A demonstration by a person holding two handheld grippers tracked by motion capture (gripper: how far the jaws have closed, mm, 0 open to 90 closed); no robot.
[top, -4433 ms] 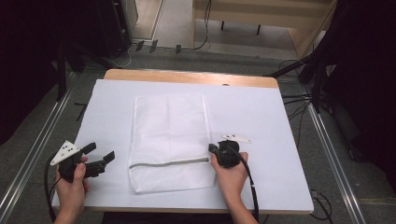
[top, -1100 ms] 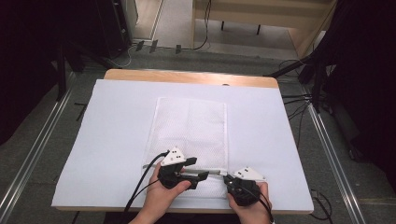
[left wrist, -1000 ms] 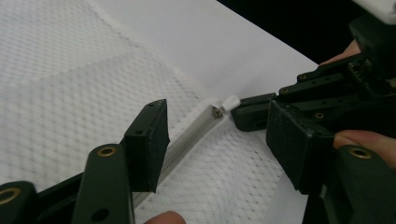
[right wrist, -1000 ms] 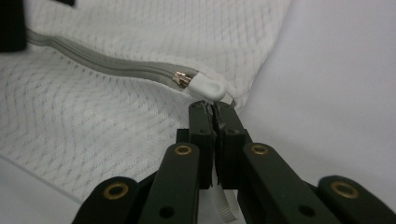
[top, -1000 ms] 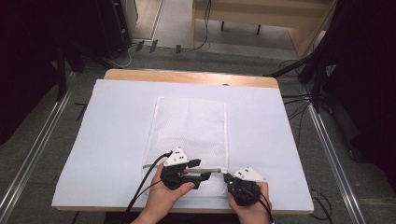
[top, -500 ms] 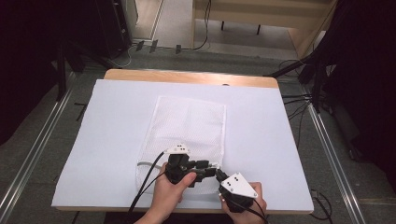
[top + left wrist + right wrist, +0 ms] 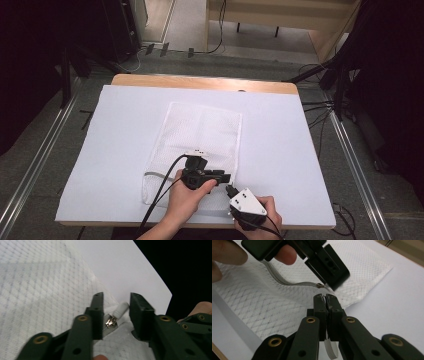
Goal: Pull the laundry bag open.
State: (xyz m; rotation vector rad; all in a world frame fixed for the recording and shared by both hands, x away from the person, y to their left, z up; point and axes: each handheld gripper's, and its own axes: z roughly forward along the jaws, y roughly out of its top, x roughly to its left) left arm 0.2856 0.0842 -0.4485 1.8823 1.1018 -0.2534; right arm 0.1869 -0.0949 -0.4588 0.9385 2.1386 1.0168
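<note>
Left tongs (image 7: 113, 312) stand open astride the zipper pull (image 7: 117, 312) at the mesh bag's (image 7: 200, 135) near corner; right tongs (image 7: 326, 301) pinch its fabric. We should close squarely on the pull, keeping the fabric taut.

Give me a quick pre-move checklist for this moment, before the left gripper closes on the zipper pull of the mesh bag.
1. Left gripper open around the zipper pull: ok, a jaw stands on either side of the pull.
2. Pull free of both jaws: ok, gaps show on each side.
3. Right gripper pinning the mesh bag: ok, jaws are pressed together with a strip of white fabric between them at the bag's near corner.
4. Bag lying on the white table cover: ok, far part flat, near edge lifted and rumpled.
5. Zipper track unsnagged: cannot tell, it curves behind the hand.
</note>
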